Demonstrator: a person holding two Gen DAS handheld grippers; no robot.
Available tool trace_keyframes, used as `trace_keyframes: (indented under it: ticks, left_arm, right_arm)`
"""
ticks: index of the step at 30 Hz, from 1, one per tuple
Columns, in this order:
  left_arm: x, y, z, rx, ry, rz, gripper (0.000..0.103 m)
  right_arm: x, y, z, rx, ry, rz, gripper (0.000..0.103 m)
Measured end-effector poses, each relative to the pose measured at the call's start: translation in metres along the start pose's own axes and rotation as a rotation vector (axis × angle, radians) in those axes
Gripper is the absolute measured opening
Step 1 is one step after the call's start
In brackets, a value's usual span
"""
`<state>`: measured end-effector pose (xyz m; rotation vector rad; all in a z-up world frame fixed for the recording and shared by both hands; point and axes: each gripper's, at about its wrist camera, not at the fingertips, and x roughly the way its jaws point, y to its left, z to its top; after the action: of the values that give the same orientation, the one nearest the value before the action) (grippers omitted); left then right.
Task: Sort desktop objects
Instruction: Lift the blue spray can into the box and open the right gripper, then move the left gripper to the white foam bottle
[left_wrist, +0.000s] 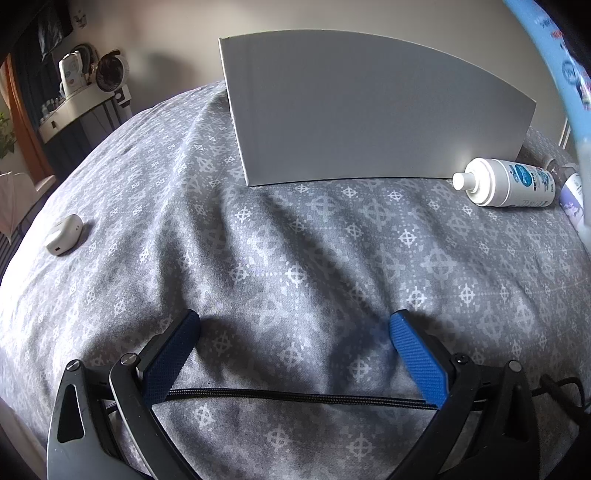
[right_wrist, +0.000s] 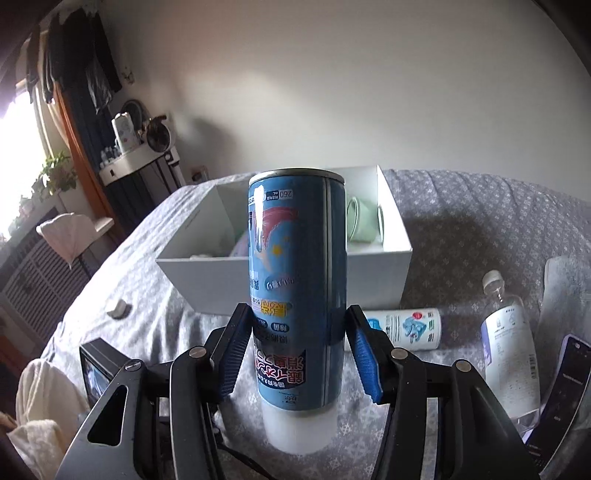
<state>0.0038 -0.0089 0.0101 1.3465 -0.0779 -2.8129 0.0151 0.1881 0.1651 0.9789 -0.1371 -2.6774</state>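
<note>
right wrist view: the right gripper (right_wrist: 299, 343) squeezes a tall blue spray can (right_wrist: 297, 288), upside down, white cap at the bottom, up off the patterned cloth (right_wrist: 461, 236). just behind is the white box (right_wrist: 291, 280), already holding a green mug (right_wrist: 364, 221). the can is tall, so it could tip, slip, or bump the box wall. the left gripper (left_wrist: 295, 354) is wide apart and holds nothing.

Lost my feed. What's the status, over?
Right gripper shut on blue can, upside down. Left gripper open, empty. White box ahead, path clear.
</note>
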Motion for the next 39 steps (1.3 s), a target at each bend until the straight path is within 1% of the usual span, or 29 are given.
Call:
trace_keyframes:
  ticks: [5, 10, 11, 12, 14, 17, 18, 20, 22, 23, 24, 25, 26, 27, 29, 32, 34, 36, 39]
  left_arm:
    - [0.000, 0.000, 0.000, 0.001, 0.000, 0.000, 0.103]
    - [0.000, -0.001, -0.001, 0.000, 0.000, -0.001, 0.103]
    - [0.000, 0.000, -0.001, 0.000, -0.001, -0.001, 0.103]
    - [0.000, 0.000, -0.001, -0.001, -0.001, -0.001, 0.103]
    - [0.003, 0.001, 0.000, -0.002, -0.001, -0.002, 0.103]
    - [0.004, 0.002, 0.001, -0.004, -0.001, -0.003, 0.103]
    - [0.004, 0.002, 0.001, -0.004, 0.000, -0.003, 0.103]
    - [0.005, 0.002, 0.001, -0.004, -0.001, -0.003, 0.103]
    - [0.004, 0.002, 0.001, -0.005, -0.001, -0.003, 0.103]
    - [0.005, 0.002, 0.002, -0.004, -0.001, -0.002, 0.103]
    - [0.005, 0.002, 0.001, -0.004, -0.001, -0.002, 0.103]
    - [0.004, 0.002, 0.001, -0.004, -0.001, -0.002, 0.103]
    - [0.004, 0.002, 0.002, -0.004, -0.001, -0.001, 0.103]
    - [0.005, 0.002, 0.002, -0.004, -0.001, 0.000, 0.103]
    - [0.005, 0.002, 0.001, -0.004, -0.001, 0.000, 0.103]
    - [0.005, 0.003, 0.002, -0.004, -0.001, 0.000, 0.103]
    - [0.005, 0.002, 0.002, -0.004, -0.001, 0.000, 0.103]
    - [0.005, 0.002, 0.001, -0.004, -0.001, 0.000, 0.103]
    - [0.005, 0.002, 0.001, -0.004, -0.001, 0.000, 0.103]
  right_arm:
    - [-0.011, 0.008, 0.033, 0.005, -0.066, 0.003, 0.051]
    - [-0.007, 0.018, 0.085, 0.021, -0.156, 0.002, 0.050]
    - [-0.005, 0.021, 0.097, 0.038, -0.182, -0.011, 0.049]
    - [-0.002, 0.022, 0.110, 0.048, -0.202, -0.005, 0.044]
    - [0.006, 0.026, 0.134, 0.064, -0.238, 0.011, 0.027]
    - [0.028, 0.023, 0.163, 0.124, -0.244, 0.055, 0.027]
    - [0.037, 0.021, 0.168, 0.136, -0.233, 0.044, 0.027]
    - [0.061, 0.016, 0.170, 0.159, -0.169, 0.025, 0.027]
    - [0.074, 0.012, 0.158, 0.158, -0.130, 0.002, 0.027]
    - [0.075, 0.010, 0.149, 0.150, -0.136, -0.008, 0.028]
    - [0.074, 0.008, 0.140, 0.141, -0.133, -0.012, 0.029]
    - [0.073, 0.005, 0.129, 0.132, -0.117, -0.015, 0.032]
    - [0.072, 0.004, 0.119, 0.126, -0.096, -0.023, 0.048]
    - [0.070, -0.002, 0.109, 0.123, -0.081, -0.033, 0.066]
    - [0.058, -0.008, 0.086, 0.122, -0.089, -0.060, 0.081]
    - [0.039, -0.017, 0.053, 0.105, -0.091, -0.098, 0.089]
    - [0.029, -0.020, 0.030, 0.089, -0.068, -0.126, 0.094]
    - [0.021, -0.024, 0.007, 0.076, -0.040, -0.160, 0.102]
    - [0.013, -0.032, -0.027, 0.100, -0.003, -0.216, 0.103]
